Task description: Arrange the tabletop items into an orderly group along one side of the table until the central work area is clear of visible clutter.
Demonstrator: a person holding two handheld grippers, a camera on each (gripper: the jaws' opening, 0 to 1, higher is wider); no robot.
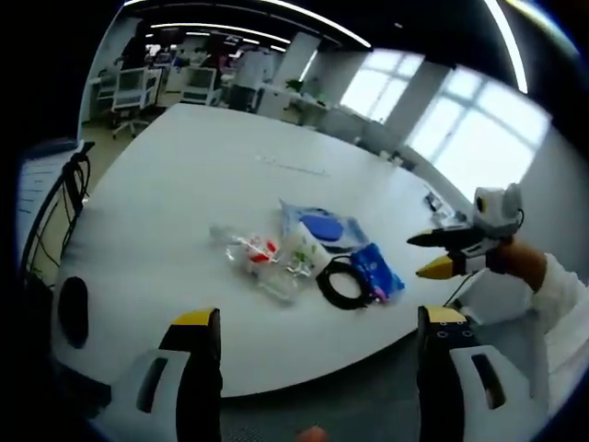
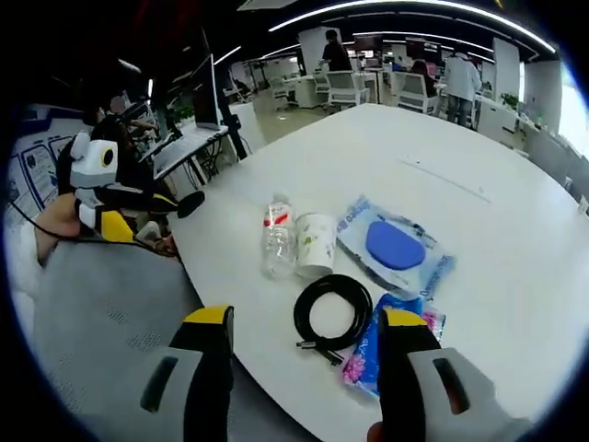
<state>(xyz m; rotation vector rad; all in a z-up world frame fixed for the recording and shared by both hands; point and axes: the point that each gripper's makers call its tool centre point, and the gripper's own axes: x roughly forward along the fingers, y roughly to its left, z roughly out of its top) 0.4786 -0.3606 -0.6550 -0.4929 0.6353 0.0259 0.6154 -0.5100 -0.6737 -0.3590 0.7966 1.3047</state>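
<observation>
A white table (image 1: 184,175) carries a small cluster near its front edge. It holds a clear plastic bottle (image 1: 247,250) lying down, a white paper cup (image 1: 304,253) on its side, a blue pad in a clear bag (image 1: 322,226), a coiled black cable (image 1: 342,282) and a blue packet (image 1: 377,272). My left gripper (image 1: 319,322) stands open short of the table edge. My right gripper (image 1: 440,254) hovers open off the table's right edge. In the right gripper view the bottle (image 2: 276,239), cup (image 2: 316,244), bagged pad (image 2: 394,244), cable (image 2: 331,313) and packet (image 2: 368,354) lie just beyond my open right gripper (image 2: 306,318). The left gripper (image 2: 161,216) is at the left.
The table's far half (image 2: 479,157) is bare. A monitor (image 2: 207,92) and desks stand beyond its left side, office chairs (image 2: 345,87) and people at the back. Dark cables (image 1: 74,184) hang at the left. Grey floor (image 2: 101,313) lies below the near edge.
</observation>
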